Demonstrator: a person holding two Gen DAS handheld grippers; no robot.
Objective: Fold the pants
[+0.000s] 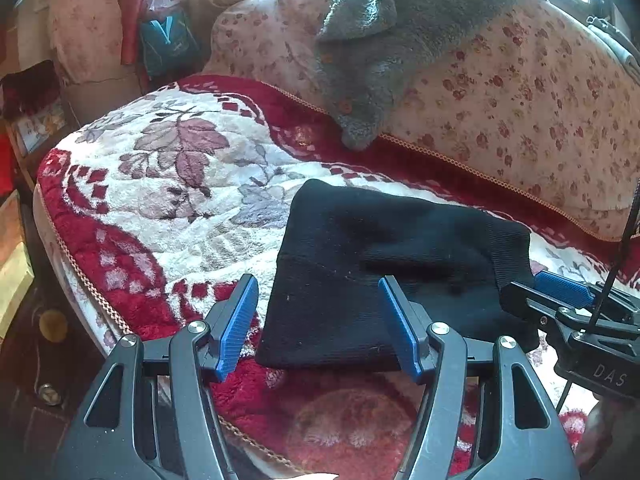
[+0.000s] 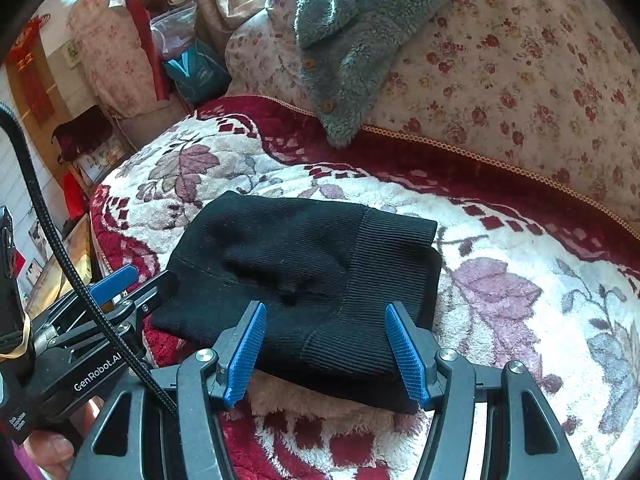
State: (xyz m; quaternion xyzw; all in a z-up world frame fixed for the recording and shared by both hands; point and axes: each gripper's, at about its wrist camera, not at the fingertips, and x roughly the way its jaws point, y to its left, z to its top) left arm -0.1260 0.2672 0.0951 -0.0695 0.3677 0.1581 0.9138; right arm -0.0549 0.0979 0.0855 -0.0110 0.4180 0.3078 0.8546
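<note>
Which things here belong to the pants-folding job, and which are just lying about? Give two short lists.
Belonging to the job:
black pants, folded into a compact bundle on the blanket
left gripper, jaws open
right gripper, jaws open

Just lying about:
grey fleece garment with buttons
floral cushion
red and white floral blanket
teal bag

Left tongs and right tongs — both spread wide, side by side.

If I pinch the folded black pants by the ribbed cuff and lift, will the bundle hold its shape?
Probably not: the black pants look like soft knit lying in loose layers, so they would likely unfold and droop. The ribbed cuff should grip well. On the plush blanket, pushing would likely bunch them.
</note>
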